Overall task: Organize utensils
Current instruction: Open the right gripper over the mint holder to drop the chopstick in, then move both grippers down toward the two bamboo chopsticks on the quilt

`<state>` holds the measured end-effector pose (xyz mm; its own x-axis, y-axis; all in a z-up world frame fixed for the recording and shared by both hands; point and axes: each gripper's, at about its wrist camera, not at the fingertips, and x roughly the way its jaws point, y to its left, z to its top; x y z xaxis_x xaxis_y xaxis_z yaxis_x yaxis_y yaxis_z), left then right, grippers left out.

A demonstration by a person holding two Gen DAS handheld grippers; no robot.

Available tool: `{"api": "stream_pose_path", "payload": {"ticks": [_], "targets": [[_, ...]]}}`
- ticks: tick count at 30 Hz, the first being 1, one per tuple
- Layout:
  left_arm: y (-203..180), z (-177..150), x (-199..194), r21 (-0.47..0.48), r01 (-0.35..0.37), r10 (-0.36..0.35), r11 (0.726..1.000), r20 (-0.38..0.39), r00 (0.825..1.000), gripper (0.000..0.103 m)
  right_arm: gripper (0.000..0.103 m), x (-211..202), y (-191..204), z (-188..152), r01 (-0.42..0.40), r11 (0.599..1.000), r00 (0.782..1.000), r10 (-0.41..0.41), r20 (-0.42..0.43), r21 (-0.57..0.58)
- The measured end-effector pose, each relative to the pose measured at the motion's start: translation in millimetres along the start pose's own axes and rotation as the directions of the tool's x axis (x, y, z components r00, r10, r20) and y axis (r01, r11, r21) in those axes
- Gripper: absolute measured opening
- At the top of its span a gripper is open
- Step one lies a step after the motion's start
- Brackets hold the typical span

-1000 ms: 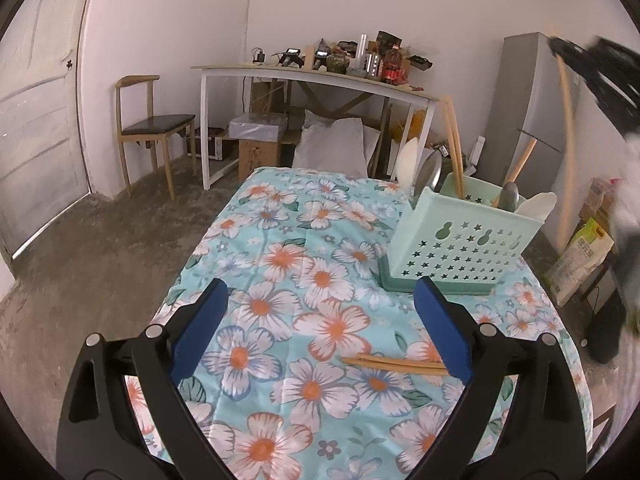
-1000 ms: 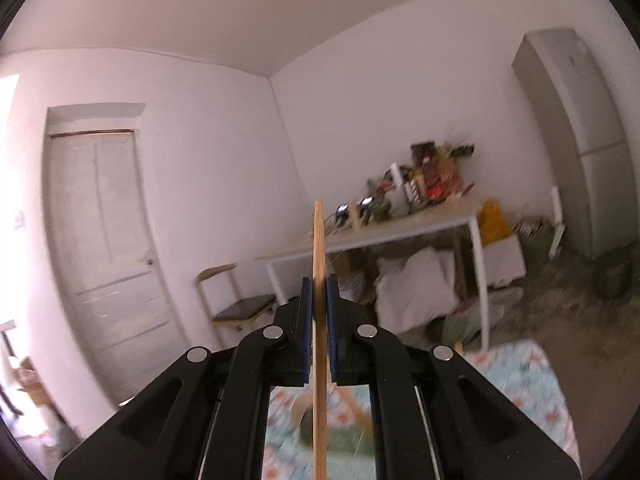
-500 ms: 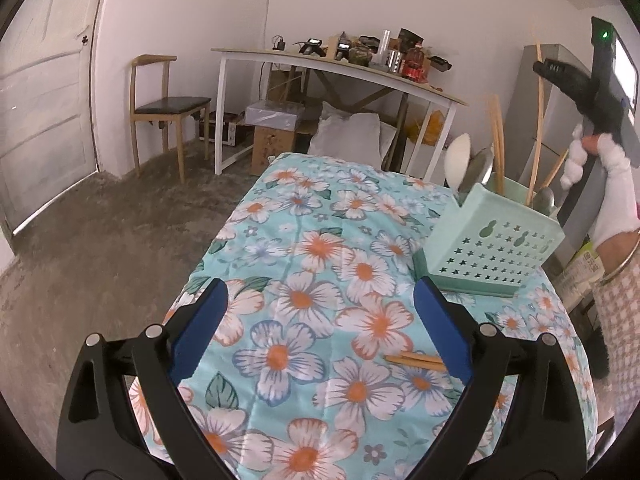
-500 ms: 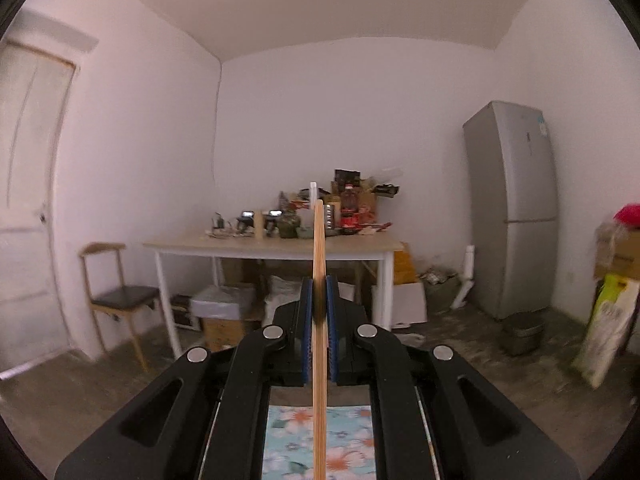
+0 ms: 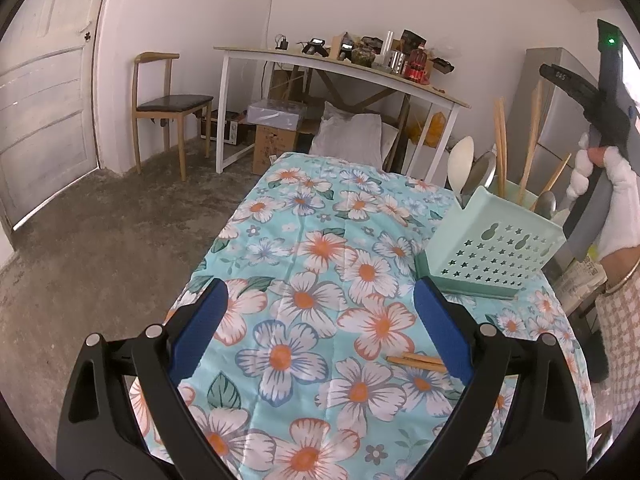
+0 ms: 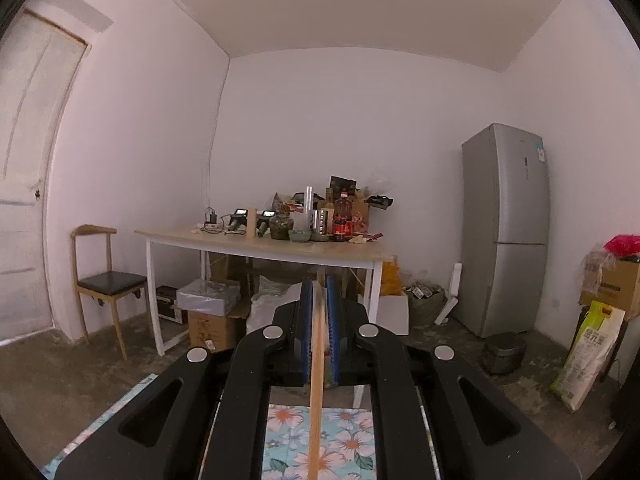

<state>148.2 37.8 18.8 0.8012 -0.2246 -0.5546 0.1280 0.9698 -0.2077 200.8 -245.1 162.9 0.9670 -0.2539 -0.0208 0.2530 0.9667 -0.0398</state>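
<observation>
The left tongs [image 5: 320, 320] hang released, blue pads wide apart, above the flower-patterned cloth of the bench [image 5: 312, 240], where a pair of wooden chopsticks [image 5: 416, 361] lies near its right edge. The pale green perforated plastic utensil holder [image 5: 492, 246] stands further along that edge with spoons and chopsticks upright inside. The right tongs [image 6: 319, 330] are clenched on a single wooden chopstick [image 6: 316, 400], held vertically above the holder.

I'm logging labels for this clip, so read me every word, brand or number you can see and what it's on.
Nothing reads clearly.
Sticker on the fridge: too small.
Large characters on the yellow sack: blurred.
Print on the cardboard box: blurred.
Label on the bottle on the far table: too small.
</observation>
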Motion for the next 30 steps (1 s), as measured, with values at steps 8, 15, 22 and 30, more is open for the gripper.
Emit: {"api": "stream_pose_path", "payload": {"ticks": [8,15,22,30], "targets": [[-6.6,2.3,-10.0,0.01,-0.01,0.01,1.0,0.009,1.0,0.09,0.008,-30.6,-27.8,13.1,-0.045,0.996,0.999,0.045,0.002,0.078],[-18.0,3.2,-19.3,0.026,-0.018,0.017,1.0,0.014,1.0,0.09,0.017,-78.8,-52.7,18.8,-0.108,0.987,0.994,0.11,-0.014,0.119],[-29.8,-0.8,-22.8,0.05,-0.034,0.034,0.998,-0.004,0.999,0.09,0.034,-131.7,-72.1,-6.7,-0.175,0.977,0.975,0.189,-0.115,0.119],[-39.6,-9.1,-13.0,0.086,-0.09,0.095,0.992,-0.053,0.994,0.09,0.046,-162.1,-82.4,-84.2,-0.192,0.965,0.895,0.247,-0.371,0.177]]}}
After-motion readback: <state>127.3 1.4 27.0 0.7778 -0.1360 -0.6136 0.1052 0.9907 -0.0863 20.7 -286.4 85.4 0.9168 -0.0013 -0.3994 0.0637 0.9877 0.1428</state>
